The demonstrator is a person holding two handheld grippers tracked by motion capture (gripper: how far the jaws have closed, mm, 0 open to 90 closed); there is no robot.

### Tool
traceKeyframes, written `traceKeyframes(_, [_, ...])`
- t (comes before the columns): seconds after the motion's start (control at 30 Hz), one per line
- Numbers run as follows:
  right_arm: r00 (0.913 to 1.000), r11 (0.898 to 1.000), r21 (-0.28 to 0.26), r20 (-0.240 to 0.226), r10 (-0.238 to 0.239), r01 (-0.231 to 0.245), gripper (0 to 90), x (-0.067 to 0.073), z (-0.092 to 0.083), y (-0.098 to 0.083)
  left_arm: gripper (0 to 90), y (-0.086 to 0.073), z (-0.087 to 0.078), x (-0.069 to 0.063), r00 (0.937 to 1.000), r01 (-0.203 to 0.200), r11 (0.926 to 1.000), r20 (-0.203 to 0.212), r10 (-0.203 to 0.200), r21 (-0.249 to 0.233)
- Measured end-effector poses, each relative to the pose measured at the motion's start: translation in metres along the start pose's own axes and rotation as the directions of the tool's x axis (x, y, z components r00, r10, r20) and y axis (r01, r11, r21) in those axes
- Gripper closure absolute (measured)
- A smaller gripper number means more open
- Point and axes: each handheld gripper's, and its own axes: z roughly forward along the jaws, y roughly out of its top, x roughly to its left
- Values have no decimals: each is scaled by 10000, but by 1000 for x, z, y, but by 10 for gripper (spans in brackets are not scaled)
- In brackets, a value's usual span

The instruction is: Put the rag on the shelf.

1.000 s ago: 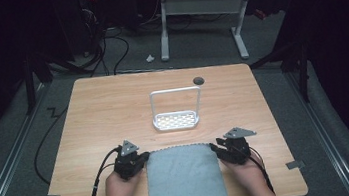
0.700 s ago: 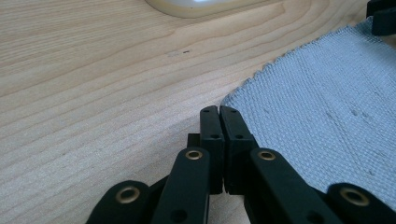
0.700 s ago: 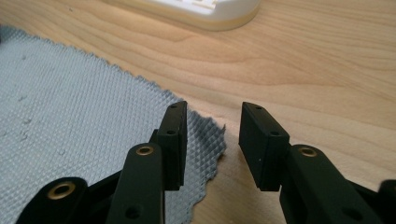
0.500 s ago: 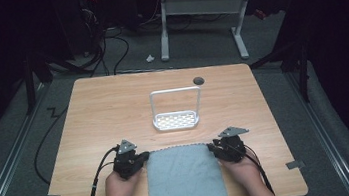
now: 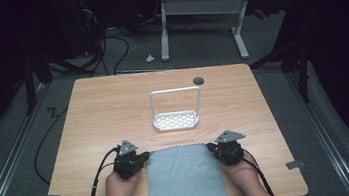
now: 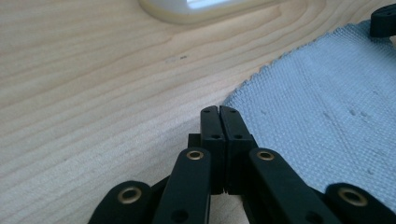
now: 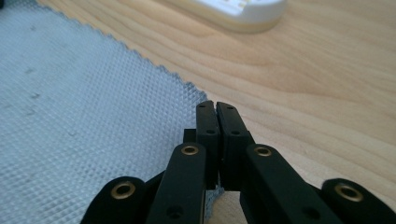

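A grey woven cloth [image 5: 185, 182] lies flat on the near middle of the wooden table [image 5: 99, 117] and hangs over its front edge. My left gripper [image 5: 143, 158] sits at the cloth's far left corner, jaws shut. In the left gripper view its tip [image 6: 219, 109] touches the cloth's [image 6: 327, 102] edge, and no fabric shows between the jaws. My right gripper [image 5: 212, 148] is shut at the far right corner. In the right gripper view its tip [image 7: 215, 105] lies just past the cloth's [image 7: 70, 116] corner, with fabric under the jaws.
A small white rack [image 5: 177, 120] with an upright wire frame stands mid-table, just beyond the cloth. It is also close ahead of each gripper [image 6: 196, 9] [image 7: 243, 11]. A dark round hole [image 5: 198, 80] marks the far side of the table. Desk legs and cables stand on the floor beyond.
The right gripper has shifted slightly inward to the cloth's corner. The left gripper and the cloth have barely moved.
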Motion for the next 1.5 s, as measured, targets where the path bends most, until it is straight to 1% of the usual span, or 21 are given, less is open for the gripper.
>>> traceKeyframes(0.07, [10000, 9993, -363, 14, 2, -2, 896, 1, -6, 0, 893, 0, -4, 1, 10000, 34, 9994, 25, -33, -344])
traceKeyframes(0.1, [10000, 9983, -584, 55, -20, 23, 896, 2, -10, 1, 894, 0, -4, 1, 10000, 34, 9994, 25, -33, -344])
traceKeyframes(0.17, [10000, 9962, -869, 67, -54, 59, 896, 4, -16, 1, 895, -1, -9, 3, 10000, 86, 9971, 43, -83, -755])
traceKeyframes(0.4, [10000, 9810, -1938, 17, -53, 56, 896, 9, -34, 7, 895, 3, -20, -1, 9995, 267, 9875, 196, -239, -1553])
traceKeyframes(0.5, [9999, 9711, -2385, 136, -29, 60, 896, 11, -40, 10, 895, 9, -24, -3, 9997, 256, 9804, 64, -249, -1953])
traceKeyframes(0.6, [9996, 9564, -2918, 277, -25, 105, 897, 12, -48, 18, 895, 16, -30, -7, 9999, 144, 9740, -31, -155, -2262])
traceKeyframes(0.77, [9988, 9354, -3530, 496, -30, 204, 897, 12, -61, 28, 896, 30, -47, -15, 9994, -265, 9528, -306, 181, -3023])
traceKeyframes(0.87, [9982, 9231, -3841, 601, 35, 199, 898, 11, -68, 33, 896, 42, -58, -19, 9981, -536, 9368, -463, 401, -3456])
traceKeyframes(0.9, [9981, 9155, -4017, 608, 26, 221, 898, 10, -72, 35, 896, 44, -60, -19, 9979, -568, 9329, -479, 425, -3557])
traceKeyframes(0.93, [9980, 9141, -4050, 636, 43, 219, 898, 10, -74, 37, 896, 47, -63, -21, 9976, -618, 9285, -517, 460, -3661])
traceKeyframes(0.97, [9978, 9093, -4154, 662, 30, 248, 898, 10, -77, 39, 897, 47, -63, -21, 9976, -618, 9285, -517, 460, -3661])
traceKeyframes(1.0, [9974, 9025, -4299, 725, 38, 278, 898, 9, -80, 43, 897, 54, -68, -23, 9966, -766, 9195, -576, 589, -3856])
traceKeyframes(1.13, [9961, 8791, -4749, 877, 16, 404, 898, 7, -93, 56, 897, 68, -77, -27, 9942, -1030, 8995, -723, 798, -4246])
traceKeyframes(1.27, [9947, 8562, -5136, 1024, -39, 563, 899, 4, -105, 73, 898, 86, -86, -29, 9913, -1265, 8808, -910, 952, -4563])
traceKeyframes(1.3, [9945, 8532, -5186, 1049, -18, 563, 899, 4, -108, 77, 898, 92, -89, -29, 9904, -1329, 8755, -962, 993, -4645])
traceKeyframes(1.33, [9945, 8532, -5186, 1049, -18, 563, 899, 4, -108, 77, 898, 92, -89, -29, 9904, -1329, 8755, -962, 993, -4645])
traceKeyframes(1.37, [9940, 8413, -5371, 1095, -33, 619, 900, 2, -113, 87, 898, 99, -92, -28, 9886, -1450, 8685, -1051, 1077, -4740])
traceKeyframes(1.4, [9937, 8391, -5400, 1120, -52, 653, 900, 2, -113, 89, 898, 99, -92, -28, 9886, -1450, 8685, -1051, 1077, -4740])
traceKeyframes(1.43, [9930, 8338, -5481, 1185, -1, 655, 900, 1, -114, 93, 898, 104, -94, -26, 9878, -1498, 8640, -1106, 1097, -4807])
traceKeyframes(1.47, [9928, 8308, -5527, 1194, 11, 655, 900, 0, -115, 95, 898, 110, -97, -23, 9873, -1505, 8567, -1204, 1041, -4933])
traceKeyframes(1.5, [9930, 8293, -5553, 1182, 39, 628, 900, -1, -115, 98, 898, 114, -99, -21, 9870, -1500, 8535, -1256, 1000, -4991])
